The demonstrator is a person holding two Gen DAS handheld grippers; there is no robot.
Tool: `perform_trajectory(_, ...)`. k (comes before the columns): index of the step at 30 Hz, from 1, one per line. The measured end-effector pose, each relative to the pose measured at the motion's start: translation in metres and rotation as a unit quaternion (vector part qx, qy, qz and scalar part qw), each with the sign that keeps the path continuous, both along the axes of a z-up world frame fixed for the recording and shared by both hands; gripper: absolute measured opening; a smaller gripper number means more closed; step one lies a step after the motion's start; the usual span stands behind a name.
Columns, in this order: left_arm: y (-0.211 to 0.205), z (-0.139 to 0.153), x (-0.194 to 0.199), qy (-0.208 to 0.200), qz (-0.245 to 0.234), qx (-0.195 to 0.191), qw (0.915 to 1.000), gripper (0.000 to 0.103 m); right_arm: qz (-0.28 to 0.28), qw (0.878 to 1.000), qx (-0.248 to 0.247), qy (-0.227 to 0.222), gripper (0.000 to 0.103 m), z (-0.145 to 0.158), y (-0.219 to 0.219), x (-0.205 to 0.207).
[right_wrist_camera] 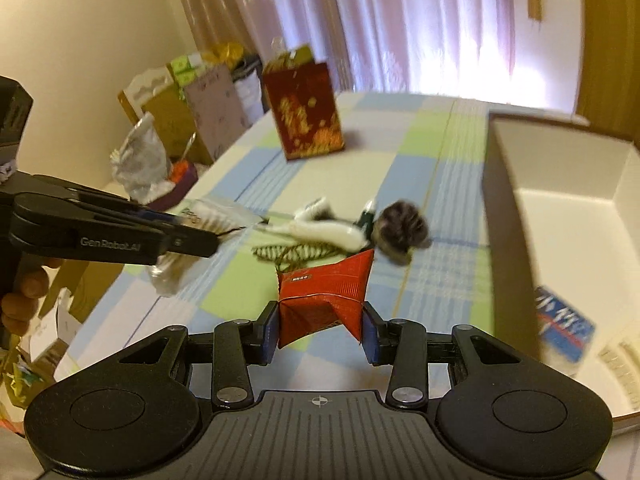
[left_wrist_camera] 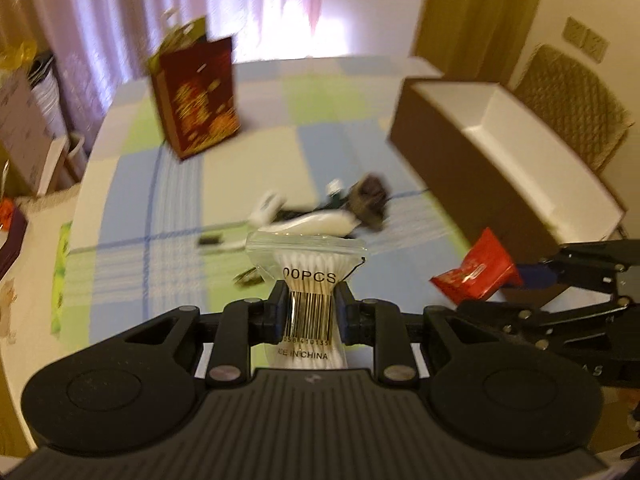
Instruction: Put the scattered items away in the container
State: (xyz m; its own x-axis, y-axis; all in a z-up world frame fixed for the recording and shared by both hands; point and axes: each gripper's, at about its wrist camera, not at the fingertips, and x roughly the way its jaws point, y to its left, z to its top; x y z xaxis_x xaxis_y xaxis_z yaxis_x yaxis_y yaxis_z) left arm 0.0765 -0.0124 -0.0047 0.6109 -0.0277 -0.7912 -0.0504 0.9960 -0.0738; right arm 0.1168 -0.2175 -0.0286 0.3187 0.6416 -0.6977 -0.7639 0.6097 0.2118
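My left gripper point(left_wrist_camera: 310, 312) is shut on a clear bag of cotton swabs point(left_wrist_camera: 308, 276) with a barcode, held above the table. My right gripper point(right_wrist_camera: 320, 330) is shut on a red packet point(right_wrist_camera: 324, 300); the same red packet point(left_wrist_camera: 478, 274) shows at the right in the left wrist view, with the right gripper point(left_wrist_camera: 536, 274) behind it. The open box point(right_wrist_camera: 560, 216), brown outside and white inside, stands at the right and holds a blue and white pack point(right_wrist_camera: 562, 326). A small doll with dark hair point(right_wrist_camera: 360, 230) lies on the checked tablecloth beside a coiled cord point(right_wrist_camera: 288, 252).
A dark red gift bag point(left_wrist_camera: 196, 96) stands upright at the far side of the table. The box point(left_wrist_camera: 500, 160) takes up the table's right side. Bags and cartons point(right_wrist_camera: 188, 116) crowd the floor left of the table. A chair point(left_wrist_camera: 572, 100) stands behind the box.
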Motion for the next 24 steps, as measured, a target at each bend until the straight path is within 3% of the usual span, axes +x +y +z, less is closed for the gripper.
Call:
perform_trajectory(10, -0.086, 0.033, 0.016, -0.034, -0.066, -0.032, 0.9967, 0.02, -0.044, 0.999, 0.0, -0.019, 0.044, 0.032, -0.087, 0.022)
perform_trajectory(24, -0.201, 0.034, 0.062, -0.042, -0.121, -0.067, 0.9895, 0.02, -0.091, 0.995, -0.03, -0.041, 0.044, 0.039, -0.175, 0.076)
